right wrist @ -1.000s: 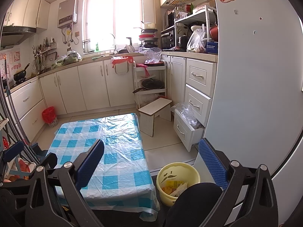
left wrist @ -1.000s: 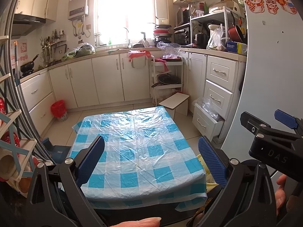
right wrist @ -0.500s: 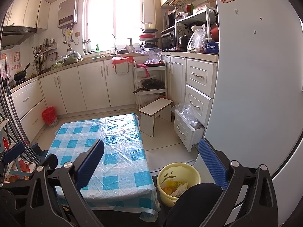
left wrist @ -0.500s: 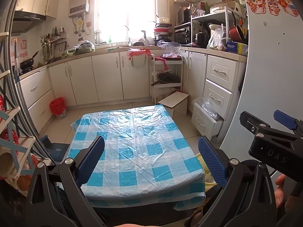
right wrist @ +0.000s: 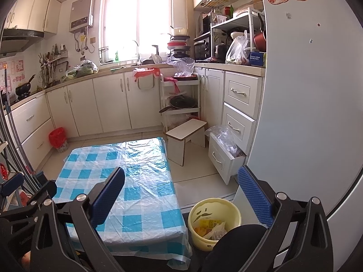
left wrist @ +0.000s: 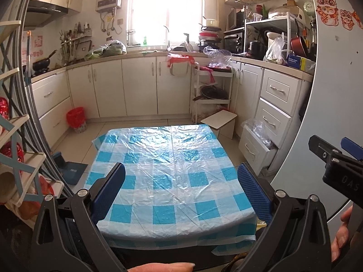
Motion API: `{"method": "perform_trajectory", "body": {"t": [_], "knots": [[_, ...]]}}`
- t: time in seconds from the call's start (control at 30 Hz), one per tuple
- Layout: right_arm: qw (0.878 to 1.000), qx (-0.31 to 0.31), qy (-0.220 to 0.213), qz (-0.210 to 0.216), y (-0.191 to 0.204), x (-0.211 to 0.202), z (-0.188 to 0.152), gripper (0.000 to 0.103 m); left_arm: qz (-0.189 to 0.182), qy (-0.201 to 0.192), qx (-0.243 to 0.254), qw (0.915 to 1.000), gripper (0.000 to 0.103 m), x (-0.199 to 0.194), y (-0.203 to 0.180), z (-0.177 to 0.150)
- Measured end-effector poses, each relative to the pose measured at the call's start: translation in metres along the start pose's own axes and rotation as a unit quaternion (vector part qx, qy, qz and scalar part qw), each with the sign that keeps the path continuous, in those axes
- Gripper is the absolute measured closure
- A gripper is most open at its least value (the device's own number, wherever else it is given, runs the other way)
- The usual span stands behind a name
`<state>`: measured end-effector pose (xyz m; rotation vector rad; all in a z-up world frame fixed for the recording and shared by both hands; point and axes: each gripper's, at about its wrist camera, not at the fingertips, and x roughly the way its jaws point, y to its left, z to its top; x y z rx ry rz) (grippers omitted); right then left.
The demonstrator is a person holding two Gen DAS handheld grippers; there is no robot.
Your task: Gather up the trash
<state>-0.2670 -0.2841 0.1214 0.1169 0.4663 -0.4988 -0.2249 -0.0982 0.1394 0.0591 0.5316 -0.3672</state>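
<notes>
Right wrist view: nothing has shifted; both grippers (right wrist: 181, 195) (left wrist: 181, 192) gape empty beside the filled yellow plastic bin (right wrist: 214, 222); collecting looks finished.

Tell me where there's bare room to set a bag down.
The checked tablecloth is bare edge to edge. Floor is also open between the table, the white stool and the open bottom drawer. The corner by the yellow bin is crowded, and so are the counters.
</notes>
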Motion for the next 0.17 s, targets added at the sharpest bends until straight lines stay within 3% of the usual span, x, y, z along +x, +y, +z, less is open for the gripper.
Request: {"method": "perform_trajectory", "body": {"t": [0.17], "knots": [[1.000,-0.007,0.001,-0.003,0.007,0.003,-0.001,0.007,-0.009,0.026,-0.007,0.9996,0.008,0.015,0.005,-0.007]]}}
